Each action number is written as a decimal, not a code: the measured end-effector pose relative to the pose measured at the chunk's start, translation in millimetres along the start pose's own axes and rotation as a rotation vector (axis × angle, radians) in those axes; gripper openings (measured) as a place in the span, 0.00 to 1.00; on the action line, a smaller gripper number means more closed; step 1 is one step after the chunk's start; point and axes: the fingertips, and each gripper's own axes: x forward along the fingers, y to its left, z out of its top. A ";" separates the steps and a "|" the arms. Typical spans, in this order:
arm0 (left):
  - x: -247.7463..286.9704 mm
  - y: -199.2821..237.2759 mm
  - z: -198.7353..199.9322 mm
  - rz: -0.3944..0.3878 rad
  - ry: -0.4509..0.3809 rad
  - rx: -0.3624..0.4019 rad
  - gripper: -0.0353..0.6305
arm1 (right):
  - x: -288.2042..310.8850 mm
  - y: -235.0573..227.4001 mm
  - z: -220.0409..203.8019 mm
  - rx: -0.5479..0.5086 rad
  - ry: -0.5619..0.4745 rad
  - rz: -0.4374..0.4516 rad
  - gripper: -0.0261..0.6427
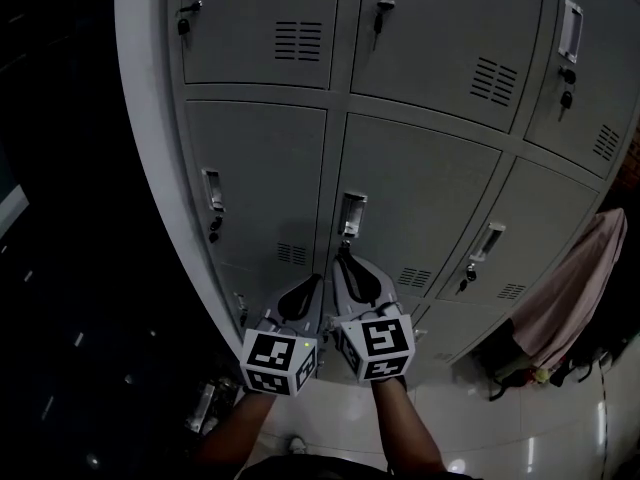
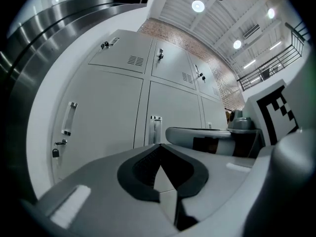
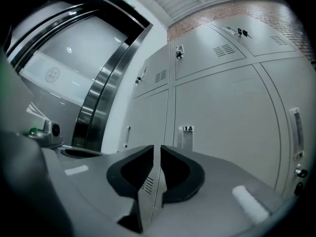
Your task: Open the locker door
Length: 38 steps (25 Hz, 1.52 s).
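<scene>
The grey locker door [image 1: 425, 203] in the middle column is closed, with a recessed metal handle [image 1: 352, 214] at its left edge. My right gripper [image 1: 341, 255] points up at that handle from just below it, its jaws a narrow slit apart with nothing between them. Beside it, my left gripper [image 1: 318, 279] is shut and empty, slightly lower. In the right gripper view the handle [image 3: 186, 136] stands just beyond and right of the right gripper [image 3: 157, 146]. In the left gripper view the handle [image 2: 155, 128] shows above the left gripper [image 2: 160, 145].
Neighbouring locker doors [image 1: 260, 178] are closed, several with keys hanging from their locks [image 1: 214, 230]. A pink cloth [image 1: 578, 290] hangs at the right by the lockers' end. Glossy floor tiles [image 1: 525, 438] lie below. A steel-framed glass panel [image 3: 96, 98] stands left of the lockers.
</scene>
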 end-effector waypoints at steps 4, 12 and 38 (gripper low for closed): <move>15.8 8.2 4.9 -0.040 -0.010 0.003 0.06 | 20.4 -13.1 3.7 -0.008 -0.007 -0.037 0.09; 27.7 20.6 8.7 -0.082 -0.021 0.004 0.06 | 56.8 -32.3 1.1 0.016 0.018 -0.071 0.24; 22.0 46.4 10.0 -0.044 -0.040 -0.014 0.06 | 70.8 -41.0 -5.2 0.098 0.070 -0.103 0.20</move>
